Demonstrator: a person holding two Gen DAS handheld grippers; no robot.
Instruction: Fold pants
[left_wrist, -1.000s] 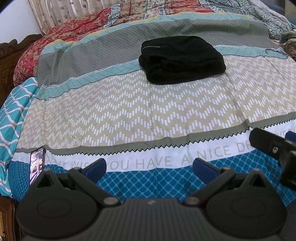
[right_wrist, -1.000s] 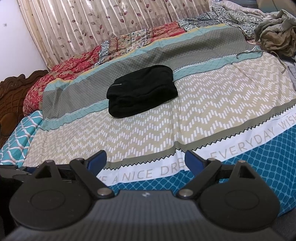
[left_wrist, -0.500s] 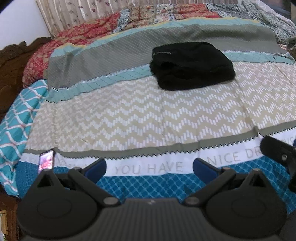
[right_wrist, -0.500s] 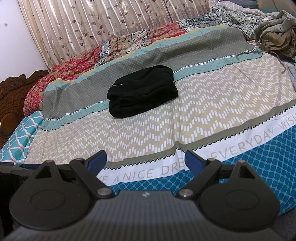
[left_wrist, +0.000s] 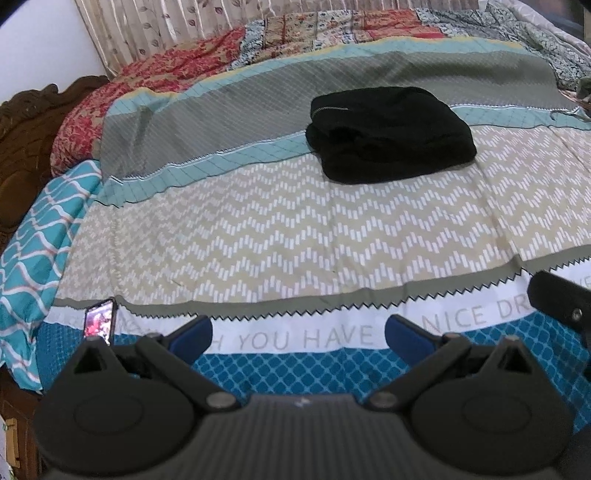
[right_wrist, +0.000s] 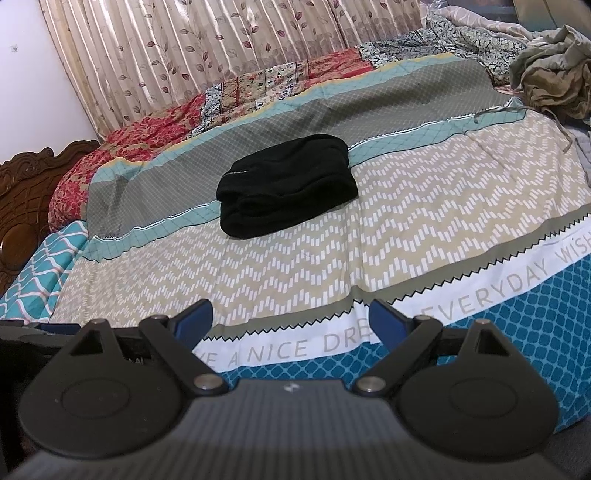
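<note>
The black pants lie folded in a compact bundle in the middle of the bed, on the patterned bedspread. They also show in the right wrist view. My left gripper is open and empty, held over the near edge of the bed, far from the pants. My right gripper is open and empty too, also over the near edge. Part of the right gripper shows at the right edge of the left wrist view.
A phone with a lit screen lies on the near left corner of the bed. A carved wooden headboard stands at the left. Crumpled olive clothes lie at the far right. Curtains hang behind the bed.
The left gripper has drawn back and turned left, so the pants sit further right in its view. The right gripper has hardly moved. Both stay open.
</note>
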